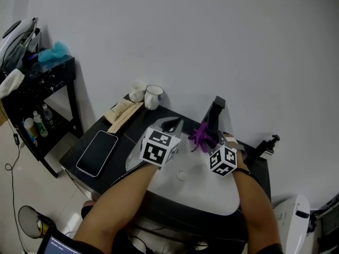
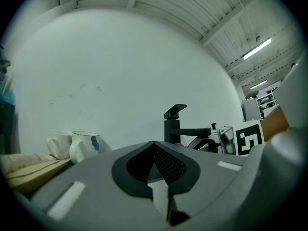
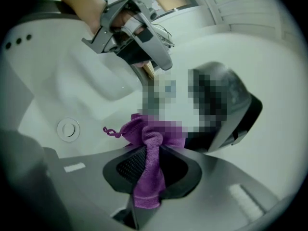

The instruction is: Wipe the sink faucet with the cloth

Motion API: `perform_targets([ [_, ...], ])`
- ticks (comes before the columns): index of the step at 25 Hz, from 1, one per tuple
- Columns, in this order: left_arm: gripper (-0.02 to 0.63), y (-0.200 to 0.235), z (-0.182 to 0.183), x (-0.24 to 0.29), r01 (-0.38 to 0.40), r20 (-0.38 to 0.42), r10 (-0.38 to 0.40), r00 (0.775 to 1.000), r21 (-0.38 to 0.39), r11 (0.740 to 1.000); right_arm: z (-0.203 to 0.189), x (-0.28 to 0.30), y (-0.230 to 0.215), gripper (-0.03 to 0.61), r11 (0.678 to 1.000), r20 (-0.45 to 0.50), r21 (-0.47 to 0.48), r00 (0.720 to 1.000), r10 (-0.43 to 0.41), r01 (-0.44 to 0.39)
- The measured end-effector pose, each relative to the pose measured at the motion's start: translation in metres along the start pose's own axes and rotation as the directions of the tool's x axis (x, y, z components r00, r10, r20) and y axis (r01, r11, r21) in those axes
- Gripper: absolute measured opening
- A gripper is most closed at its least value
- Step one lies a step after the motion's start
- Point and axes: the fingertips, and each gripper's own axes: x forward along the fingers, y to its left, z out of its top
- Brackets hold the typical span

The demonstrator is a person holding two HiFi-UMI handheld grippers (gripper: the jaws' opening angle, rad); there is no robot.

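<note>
A: Where was the purple cloth [image 3: 131, 130]?
B: Pinched in the right claw [image 3: 151, 154], beside the black faucet [image 1: 214, 118] over the sink [image 1: 204, 194]. The left claw [image 2: 154, 147] was pressed together, empty

The right gripper [image 1: 207, 141] reaches over the white sink [image 1: 206, 192] with a purple cloth [image 1: 200, 135] bunched at its tip, against the black faucet [image 1: 214, 116] just ahead. The left gripper [image 1: 172, 126] hovers close on its left. Beyond that gripper stand two cups [image 1: 153, 97], and a phone [image 1: 97, 152] lies farther left on the dark surface [image 1: 127, 136].
</note>
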Motion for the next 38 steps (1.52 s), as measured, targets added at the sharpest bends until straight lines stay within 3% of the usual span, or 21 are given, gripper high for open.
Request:
perform_targets([
  [6, 0.017, 0.002, -0.001, -0.003, -0.007, -0.003, 0.007, 1.000, -0.004, 1.000, -0.010, -0.031, -0.003, 0.081, 0.993, 0.038, -0.084, 0.996, -0.075, 0.078],
  [15, 0.018, 0.004, 0.000, -0.007, -0.023, -0.006, 0.022, 1.000, -0.018, 1.000, -0.052, -0.066, -0.052, 0.080, 0.977, -0.035, 0.002, 0.976, -0.213, 0.213],
  [21, 0.018, 0.004, 0.002, -0.008, -0.032, 0.009, 0.032, 0.999, -0.014, 0.999, -0.039, -0.069, -0.100, 0.080, 0.956, -0.045, -0.016, 0.955, -0.293, 0.292],
  [27, 0.017, 0.006, 0.006, -0.003, -0.035, 0.022, 0.035, 0.999, -0.014, 0.999, -0.030, -0.062, -0.134, 0.080, 0.932, -0.082, 0.038, 0.931, -0.357, 0.361],
  [31, 0.017, 0.003, 0.007, -0.002, -0.030, 0.028, 0.030, 0.999, -0.011, 1.000, -0.037, -0.046, -0.139, 0.080, 0.929, -0.147, 0.087, 0.927, -0.345, 0.360],
  [38, 0.017, 0.004, 0.006, -0.002, -0.025, 0.023, 0.025, 0.999, -0.008, 1.000, -0.029, -0.027, -0.124, 0.080, 0.941, -0.119, 0.064, 0.939, -0.324, 0.333],
])
